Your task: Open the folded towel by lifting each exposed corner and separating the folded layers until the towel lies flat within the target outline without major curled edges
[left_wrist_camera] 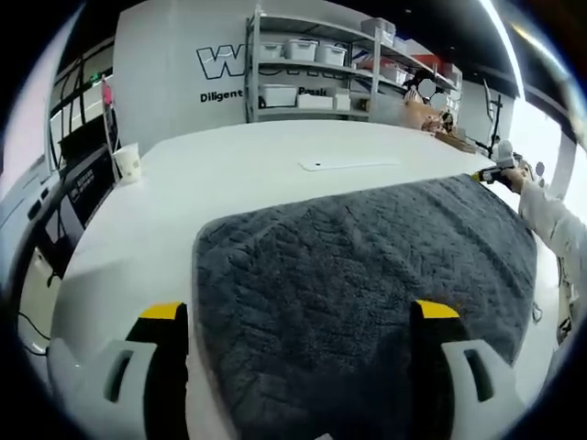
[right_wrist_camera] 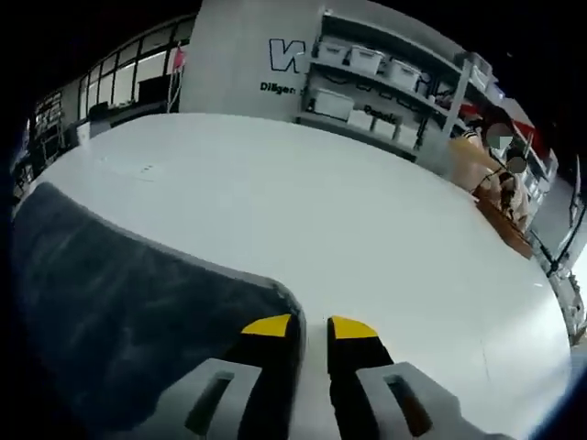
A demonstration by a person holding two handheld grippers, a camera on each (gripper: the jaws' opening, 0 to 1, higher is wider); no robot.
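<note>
A dark grey quilted towel (left_wrist_camera: pixel 367 275) lies spread on the white table (left_wrist_camera: pixel 238 165). The left gripper (left_wrist_camera: pixel 301 316) hangs over its near edge, yellow-tipped jaws spread wide. The right gripper (right_wrist_camera: pixel 307 327), jaws almost together, sits at the towel's corner (right_wrist_camera: pixel 266 293); whether it pinches the cloth, I cannot tell.

Towel (left_wrist_camera: pixel 367 275) on table (left_wrist_camera: pixel 229 174) — cup (left_wrist_camera: pixel 127 163) far left

Both views sit low over the white table (left_wrist_camera: pixel 275 174) (close to the grey towel (left_wrist_camera: pixel 367 275)), facing the storage shelves (right_wrist_camera: pixel 385 73)
</note>
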